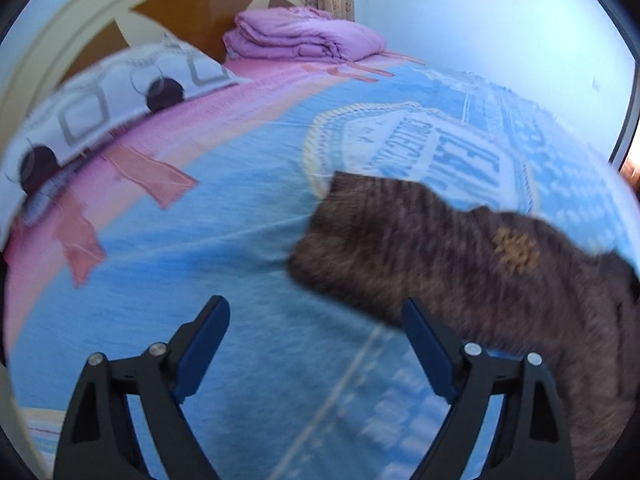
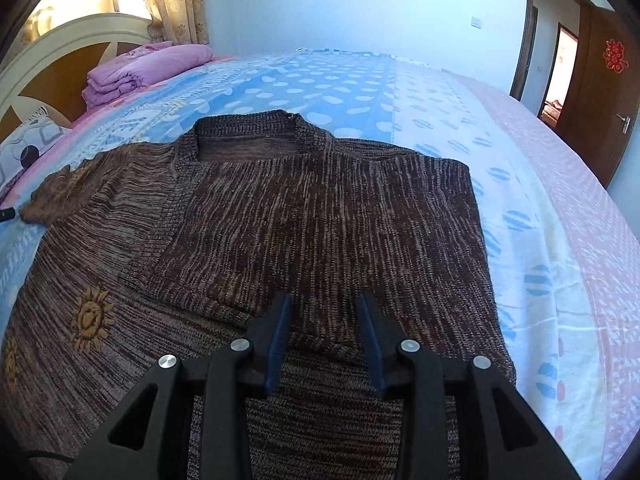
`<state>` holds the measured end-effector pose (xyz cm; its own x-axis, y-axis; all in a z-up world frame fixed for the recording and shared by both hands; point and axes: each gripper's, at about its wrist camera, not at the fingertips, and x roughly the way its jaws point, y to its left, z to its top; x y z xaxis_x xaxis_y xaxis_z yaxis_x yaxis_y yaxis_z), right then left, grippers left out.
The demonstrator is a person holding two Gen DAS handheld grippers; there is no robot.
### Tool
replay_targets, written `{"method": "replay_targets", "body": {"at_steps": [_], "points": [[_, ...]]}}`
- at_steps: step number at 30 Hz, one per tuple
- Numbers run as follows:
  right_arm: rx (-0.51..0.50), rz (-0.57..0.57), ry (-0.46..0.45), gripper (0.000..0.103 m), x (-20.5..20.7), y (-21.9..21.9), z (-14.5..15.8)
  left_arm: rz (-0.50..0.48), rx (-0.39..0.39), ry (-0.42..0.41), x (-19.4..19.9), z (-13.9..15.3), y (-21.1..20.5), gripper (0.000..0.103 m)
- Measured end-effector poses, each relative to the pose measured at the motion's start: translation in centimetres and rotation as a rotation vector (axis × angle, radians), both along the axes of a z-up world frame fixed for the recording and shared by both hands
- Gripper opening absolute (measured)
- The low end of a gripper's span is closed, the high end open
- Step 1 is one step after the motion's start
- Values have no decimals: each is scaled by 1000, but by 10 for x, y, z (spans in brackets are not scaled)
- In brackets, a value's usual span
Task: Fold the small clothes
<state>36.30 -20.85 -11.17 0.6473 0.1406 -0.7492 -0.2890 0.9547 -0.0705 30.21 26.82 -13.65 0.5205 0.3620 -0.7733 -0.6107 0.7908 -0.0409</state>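
A brown knitted sweater (image 2: 320,208) with yellow sun motifs lies flat on the bed, collar pointing away from me. Its right side is folded over the middle, and its left sleeve (image 2: 56,196) stretches out sideways. My right gripper (image 2: 325,298) hovers over the lower front of the sweater with its jaws partly apart; nothing is pinched between the pads. In the left wrist view, which is blurred, that sleeve (image 1: 420,240) lies on the blue sheet. My left gripper (image 1: 316,308) stands wide open just before the sleeve end, its right finger (image 1: 424,336) beside the sleeve's near edge, holding nothing.
The bed has a blue, white and pink patterned sheet (image 2: 460,128). A folded purple quilt (image 2: 136,68) and a patterned pillow (image 1: 100,96) lie by the cream headboard (image 2: 60,40). A wooden door (image 2: 600,92) stands at the right, with curtains (image 2: 176,4) behind the bed.
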Motion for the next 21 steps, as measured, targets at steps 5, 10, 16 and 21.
{"method": "replay_targets", "body": {"at_steps": [5,10,16,21], "points": [[-22,-12,-14,43,-3,-1,1,60,-108,23,28,-22,21,75],[-36,-20,-22,46,-3,-1,1,91,-82,-14,34,-26,29,17],[-29,-28,-22,48,-2,-2,0,45,-150,-109,18,-6,33,11],[-35,-30,-25,49,-3,-1,0,28,-169,-160,11,16,32,10]]}}
